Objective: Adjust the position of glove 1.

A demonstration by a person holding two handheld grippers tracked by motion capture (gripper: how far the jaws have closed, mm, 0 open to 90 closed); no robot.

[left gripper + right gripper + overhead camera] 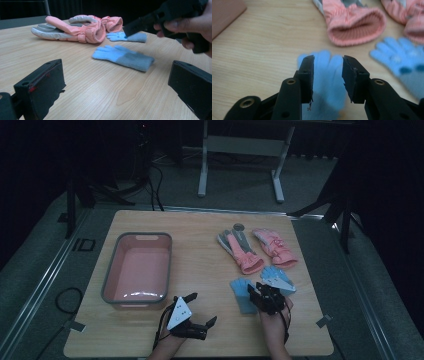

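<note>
Overhead, the right gripper (258,290) hangs above the near blue glove (243,294), which lies flat on the wooden table (200,270) toward its near right part. Seen in the right gripper view, its jaws stand partly apart with nothing pinched; the near blue glove (325,82) shows on the tabletop through the gap, and no pad presses on it. A second blue glove (278,279) lies just beside the first, nearer the table's right edge, and its fingers point away from the person. Beyond the pair, two pink gloves (240,249) lie side by side, the right one (275,248) close to the right edge, their knitted cuffs turned toward the blue ones. The left gripper (200,312) sits low at the near edge, its jaws spread wide and holding nothing, as the left gripper view confirms with bare wood between them. A pink bin (137,269) with a grey rim stands on the left half, well apart from the gloves. Open tabletop runs between bin and gloves, and a bare strip lies along the near edge between the two hands.
</note>
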